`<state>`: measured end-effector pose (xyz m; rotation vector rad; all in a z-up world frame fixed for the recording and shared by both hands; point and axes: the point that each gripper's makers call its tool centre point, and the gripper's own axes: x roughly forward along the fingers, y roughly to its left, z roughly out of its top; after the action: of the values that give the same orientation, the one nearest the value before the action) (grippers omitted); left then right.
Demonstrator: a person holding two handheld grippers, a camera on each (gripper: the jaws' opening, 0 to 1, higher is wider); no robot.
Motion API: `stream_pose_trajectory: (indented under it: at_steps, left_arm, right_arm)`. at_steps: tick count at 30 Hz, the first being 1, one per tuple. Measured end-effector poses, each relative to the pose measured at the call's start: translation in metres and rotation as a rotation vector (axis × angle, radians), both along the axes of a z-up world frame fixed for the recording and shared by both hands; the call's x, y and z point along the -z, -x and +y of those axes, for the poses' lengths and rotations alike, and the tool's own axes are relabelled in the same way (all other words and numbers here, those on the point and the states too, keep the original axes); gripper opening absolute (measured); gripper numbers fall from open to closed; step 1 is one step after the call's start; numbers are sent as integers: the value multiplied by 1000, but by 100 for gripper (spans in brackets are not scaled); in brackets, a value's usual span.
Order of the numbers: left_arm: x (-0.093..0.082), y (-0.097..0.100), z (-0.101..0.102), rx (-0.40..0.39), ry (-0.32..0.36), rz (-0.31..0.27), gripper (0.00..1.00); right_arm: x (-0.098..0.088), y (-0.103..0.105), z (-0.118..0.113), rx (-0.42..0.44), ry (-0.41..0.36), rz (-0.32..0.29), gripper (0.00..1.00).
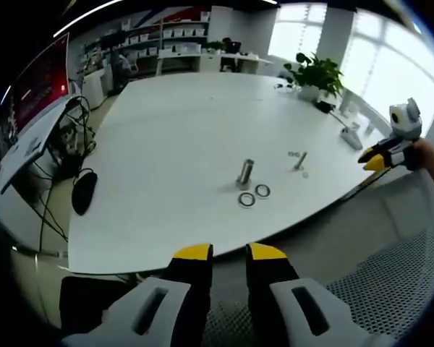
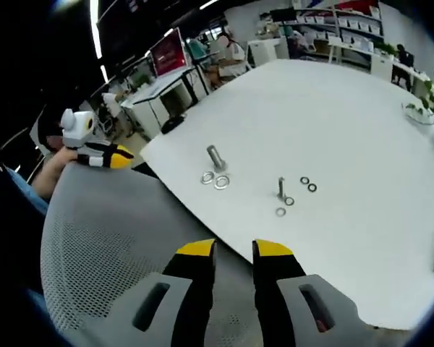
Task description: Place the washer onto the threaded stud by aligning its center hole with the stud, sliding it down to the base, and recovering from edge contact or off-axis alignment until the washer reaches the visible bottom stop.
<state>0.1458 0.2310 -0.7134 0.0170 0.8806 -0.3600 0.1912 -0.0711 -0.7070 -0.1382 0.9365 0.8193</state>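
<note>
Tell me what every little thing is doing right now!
left gripper: open, holding nothing, off the table.
right gripper: open, holding nothing, off the table.
thick stud: standing up, no washer on it.
two big washers: lying flat beside the thick stud.
thin stud: standing up, bare.
small washers: lying flat around the thin stud.
white table: holding everything.
</note>
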Motion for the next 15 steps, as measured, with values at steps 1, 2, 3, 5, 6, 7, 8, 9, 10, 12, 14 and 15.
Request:
stream_pose_trajectory:
  at_steps: [1,2,3,5,6,7,8,9,10,12,14,15]
  left_arm:
    - [0,0,0,0,0,0,16]
    - [0,0,0,-1,1,-1,16]
    - [0,0,0,-3,3,-3,16]
    - [0,-1,0,-4,4,-3,16]
    - [0,-1,0,-4,4,-4,16]
    - [0,-1,0,-4,4,-3,16]
    - [0,-1,0,-4,4,-3,16]
    - [0,-1,0,-4,4,-2,16]
    - [0,-1,0,-5,4,-3,16]
    - [-1,-1,0,-8,5,-5,16]
    - [-1,-1,1,-11,5,-5,16]
    - [-1,-1,1,-12,5,-5,16]
  right_arm:
    - [1,-5,-1,-7,11,-7,22]
    - [3,-7,-1,-14,19,-12,22]
    - [5,-9,-2,-25,34,-18,22]
    - [14,-22,-12,-40,118,-55,24]
    - [17,-25,-14,-48,141,-57,24]
    - [20,-26,-14,-73,157,-56,24]
    - [24,-29,-15,-96,182,-67,24]
    - [27,-33,-17,-117,203,-80,24]
    - [31,-35,-18,-171,237,-100,24]
    - [39,-43,-22,-163,289,-100,23]
    - [45,-51,-21,-136,280,-82,23]
    - [47,-54,-21,-131,277,-72,23]
